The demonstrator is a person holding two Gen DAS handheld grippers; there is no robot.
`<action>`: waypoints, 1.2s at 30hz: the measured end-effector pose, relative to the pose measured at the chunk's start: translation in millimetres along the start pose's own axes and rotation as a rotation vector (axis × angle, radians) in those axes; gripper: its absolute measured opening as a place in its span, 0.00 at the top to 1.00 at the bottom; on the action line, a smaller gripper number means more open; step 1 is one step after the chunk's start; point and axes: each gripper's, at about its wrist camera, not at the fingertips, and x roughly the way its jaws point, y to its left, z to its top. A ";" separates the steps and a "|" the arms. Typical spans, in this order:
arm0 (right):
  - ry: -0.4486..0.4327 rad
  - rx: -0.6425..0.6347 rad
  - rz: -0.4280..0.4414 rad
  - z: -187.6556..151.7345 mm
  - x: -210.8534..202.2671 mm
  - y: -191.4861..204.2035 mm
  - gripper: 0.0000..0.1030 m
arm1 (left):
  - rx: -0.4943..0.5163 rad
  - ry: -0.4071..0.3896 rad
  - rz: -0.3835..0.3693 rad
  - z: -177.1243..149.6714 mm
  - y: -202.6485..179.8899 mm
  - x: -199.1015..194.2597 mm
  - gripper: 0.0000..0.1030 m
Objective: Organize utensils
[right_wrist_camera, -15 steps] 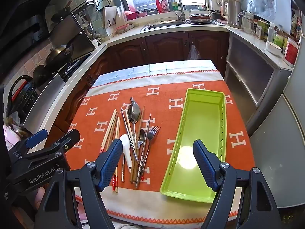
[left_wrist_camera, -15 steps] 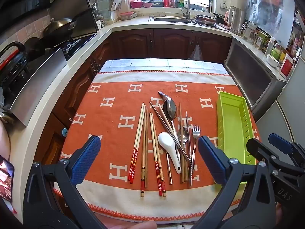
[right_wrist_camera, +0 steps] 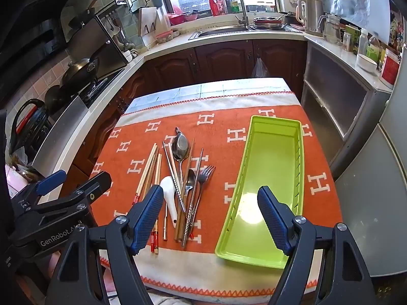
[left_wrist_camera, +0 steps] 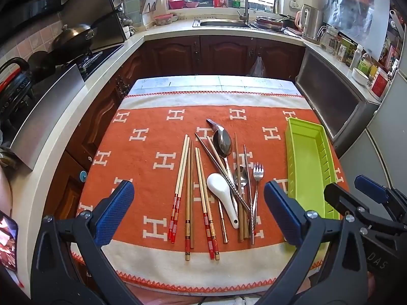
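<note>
A pile of utensils lies on the orange H-patterned cloth (left_wrist_camera: pixel 152 137): several wooden chopsticks (left_wrist_camera: pixel 182 175), a white ceramic spoon (left_wrist_camera: pixel 220 186), a large metal spoon (left_wrist_camera: pixel 222 141), a fork (left_wrist_camera: pixel 257 175) and metal chopsticks (left_wrist_camera: pixel 221 170). To their right stands an empty lime-green tray (left_wrist_camera: pixel 307 162) (right_wrist_camera: pixel 269 167). My left gripper (left_wrist_camera: pixel 198 213) hovers open above the near ends of the utensils, nothing between its blue pads. Open as well, my right gripper (right_wrist_camera: pixel 211 216) hangs over the gap between the pile (right_wrist_camera: pixel 183 178) and the tray's near end.
The cloth covers a small table with dark cabinets behind it. A stove with a wok (left_wrist_camera: pixel 73 34) runs along the left counter, a sink (left_wrist_camera: pixel 221 23) is at the back, and a grey cabinet (left_wrist_camera: pixel 333 101) and fridge stand on the right.
</note>
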 end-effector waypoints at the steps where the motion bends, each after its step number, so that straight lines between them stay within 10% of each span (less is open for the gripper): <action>1: 0.000 -0.001 -0.001 0.0 0.4 0.4 0.25 | -0.001 0.000 -0.003 0.0 0.6 -0.1 0.02; 36: -0.001 -0.013 0.010 -6.8 3.5 4.5 0.26 | -0.009 0.008 -0.029 -3.6 0.2 0.9 0.02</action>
